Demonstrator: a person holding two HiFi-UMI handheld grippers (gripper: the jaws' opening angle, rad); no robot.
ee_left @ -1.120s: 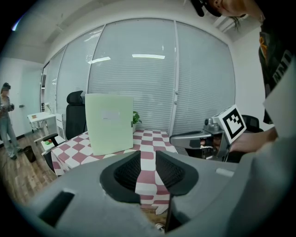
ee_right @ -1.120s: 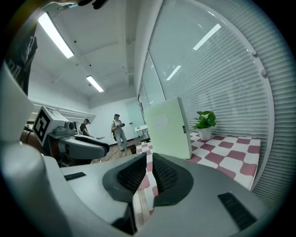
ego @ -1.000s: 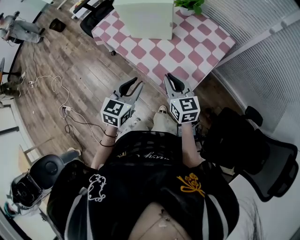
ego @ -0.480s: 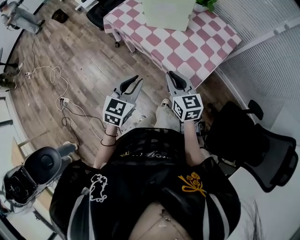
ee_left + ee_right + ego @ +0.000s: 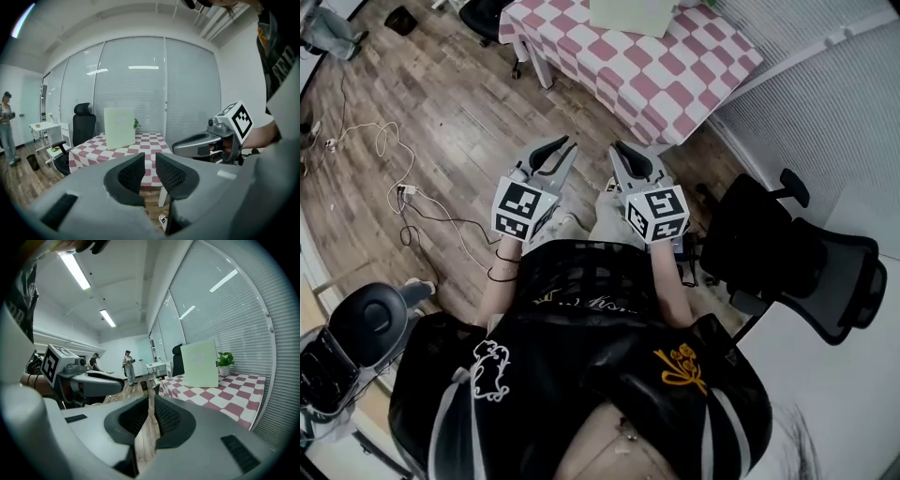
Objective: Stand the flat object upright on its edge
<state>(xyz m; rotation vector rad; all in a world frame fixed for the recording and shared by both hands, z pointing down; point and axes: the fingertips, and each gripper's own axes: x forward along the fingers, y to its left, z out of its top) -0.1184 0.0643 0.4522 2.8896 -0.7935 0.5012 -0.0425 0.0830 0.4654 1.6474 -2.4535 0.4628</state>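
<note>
The flat object (image 5: 633,13) is a pale green board that stands upright on the pink-and-white checkered table (image 5: 656,70), far ahead of me. It also shows as the flat object (image 5: 119,127) in the left gripper view and as the flat object (image 5: 200,363) in the right gripper view. My left gripper (image 5: 560,146) and right gripper (image 5: 622,152) hang side by side in front of my body, over the wooden floor and well short of the table. Both are shut with nothing between the pads. The left gripper's (image 5: 150,161) own view and the right gripper's (image 5: 151,404) own view show empty jaws.
A black office chair (image 5: 797,262) stands close at my right. Cables (image 5: 403,187) trail over the floor at the left. Another black chair (image 5: 83,123) stands beside the table. A potted plant (image 5: 225,363) sits on the table. Blinds line the glass wall (image 5: 825,103). People (image 5: 127,365) stand in the distance.
The table and the board have slid toward the top edge of the head view. Both grippers stay together in front of my body and have drifted slightly left.
</note>
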